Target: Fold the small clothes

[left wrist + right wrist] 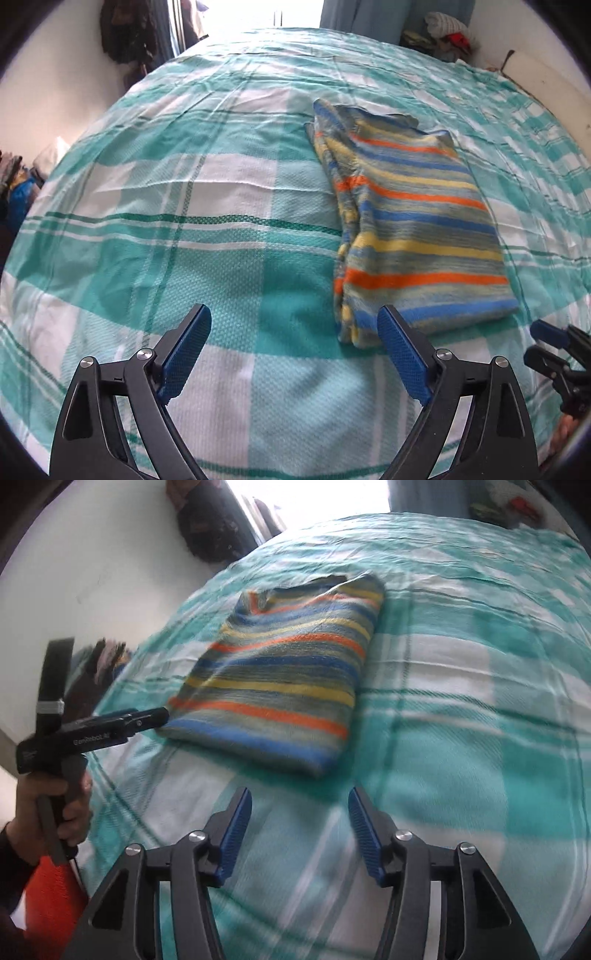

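Blown-out window [295, 11] backlight, fisheye warp, motion blur

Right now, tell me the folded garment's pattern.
Blue, orange, yellow and grey stripes on the folded garment; clearest in the left wrist view.

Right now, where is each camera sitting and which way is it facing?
Left wrist: on the left gripper, angled down across the checked bedspread at the striped folded garment; its open fingers show, the right gripper at the edge.
Right wrist: on the right gripper, angled down at the garment; its open fingers, the left gripper and the hand show.
Shared: garment, bedspread, both grippers.
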